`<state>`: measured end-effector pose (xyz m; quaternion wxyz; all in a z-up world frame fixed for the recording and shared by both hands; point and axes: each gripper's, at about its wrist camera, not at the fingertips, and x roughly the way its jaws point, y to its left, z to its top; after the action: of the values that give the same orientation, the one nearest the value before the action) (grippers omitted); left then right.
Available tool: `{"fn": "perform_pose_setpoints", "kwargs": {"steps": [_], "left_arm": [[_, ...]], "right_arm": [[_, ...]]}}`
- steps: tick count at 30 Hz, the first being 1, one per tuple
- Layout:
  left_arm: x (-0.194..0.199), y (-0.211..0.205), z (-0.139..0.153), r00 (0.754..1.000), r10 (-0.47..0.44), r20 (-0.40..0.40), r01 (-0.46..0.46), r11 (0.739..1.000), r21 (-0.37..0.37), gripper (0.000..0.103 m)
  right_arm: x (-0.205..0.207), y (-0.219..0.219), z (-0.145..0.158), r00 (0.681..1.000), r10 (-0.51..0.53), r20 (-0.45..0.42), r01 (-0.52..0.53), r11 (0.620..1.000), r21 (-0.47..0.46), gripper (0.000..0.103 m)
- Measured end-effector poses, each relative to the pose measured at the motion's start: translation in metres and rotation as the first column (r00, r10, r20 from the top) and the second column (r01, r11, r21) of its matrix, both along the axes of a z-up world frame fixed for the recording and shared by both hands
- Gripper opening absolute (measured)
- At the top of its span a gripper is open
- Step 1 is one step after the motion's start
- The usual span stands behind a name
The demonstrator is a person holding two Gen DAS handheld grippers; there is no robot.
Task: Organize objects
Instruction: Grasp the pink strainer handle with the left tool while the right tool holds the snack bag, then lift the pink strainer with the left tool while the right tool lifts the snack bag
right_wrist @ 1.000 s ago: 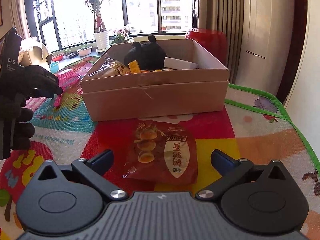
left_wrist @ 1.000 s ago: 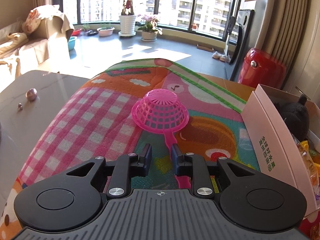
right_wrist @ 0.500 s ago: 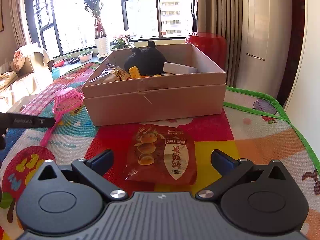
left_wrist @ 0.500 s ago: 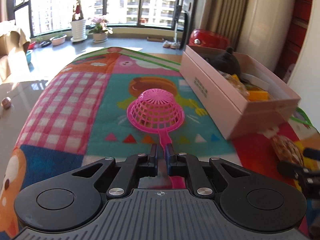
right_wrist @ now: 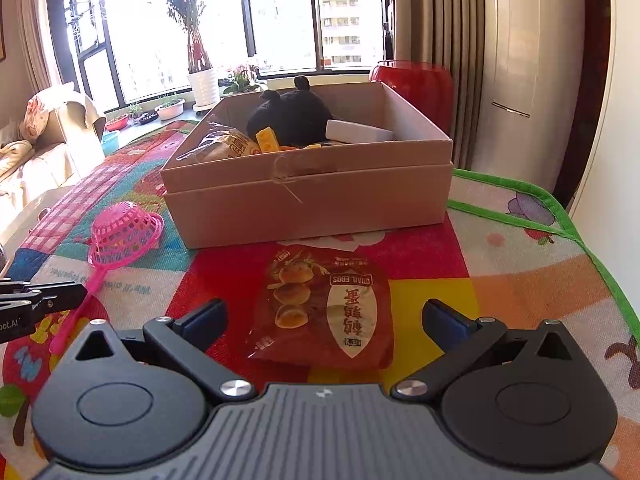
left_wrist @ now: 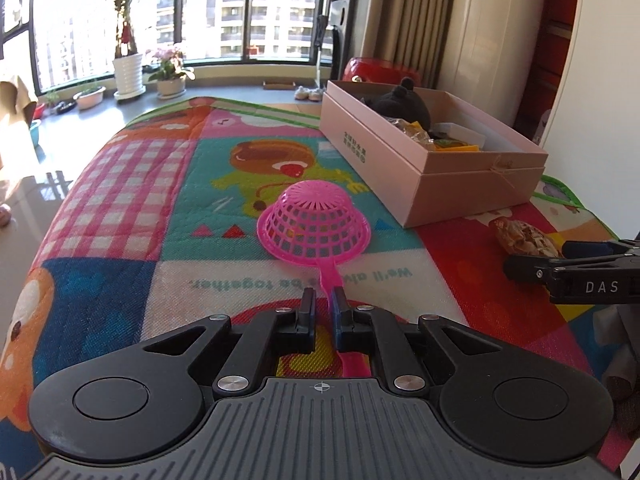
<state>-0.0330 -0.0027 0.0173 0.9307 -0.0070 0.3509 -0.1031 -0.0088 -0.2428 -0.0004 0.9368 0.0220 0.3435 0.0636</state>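
A pink plastic strainer (left_wrist: 314, 222) lies dome-up on the colourful mat, and my left gripper (left_wrist: 323, 312) is shut on its handle. The strainer also shows in the right wrist view (right_wrist: 122, 232), left of the cardboard box (right_wrist: 308, 196). The box (left_wrist: 424, 152) holds a black plush toy (right_wrist: 294, 116), snack bags and a white block. A red quail-egg snack packet (right_wrist: 324, 308) lies flat in front of the box. My right gripper (right_wrist: 324, 320) is open, its fingers on either side of the packet, apart from it.
The play mat (left_wrist: 120, 208) covers the table; its green edge (right_wrist: 572, 232) runs along the right. A red stool (right_wrist: 412, 80) stands behind the box. Windows and potted plants (left_wrist: 128, 68) are at the back, a sofa (right_wrist: 24, 152) to the left.
My left gripper closed on the strainer's handle and swung it round towards the box. My right gripper edged closer to the packet and stayed open.
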Motion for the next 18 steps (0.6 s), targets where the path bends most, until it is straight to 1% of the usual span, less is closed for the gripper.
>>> {"fn": "perform_pose_setpoints", "kwargs": {"steps": [6, 13, 18], "left_arm": [[0.007, -0.007, 0.001, 1.000, 0.016, -0.010, -0.016, 1.000, 0.000, 0.010], [0.019, -0.011, 0.004, 0.998, 0.010, -0.059, -0.015, 0.996, -0.085, 0.014], [0.022, -0.024, 0.002, 0.999, -0.002, -0.054, -0.001, 0.999, -0.051, 0.015]], "right_arm": [[0.000, 0.000, -0.001, 1.000, 0.000, -0.001, 0.000, 1.000, 0.001, 0.103], [-0.001, 0.000, -0.001, 1.000, 0.002, 0.002, -0.002, 1.000, 0.006, 0.103], [-0.001, 0.000, 0.000, 1.000, 0.002, 0.004, -0.002, 1.000, 0.008, 0.103]]}}
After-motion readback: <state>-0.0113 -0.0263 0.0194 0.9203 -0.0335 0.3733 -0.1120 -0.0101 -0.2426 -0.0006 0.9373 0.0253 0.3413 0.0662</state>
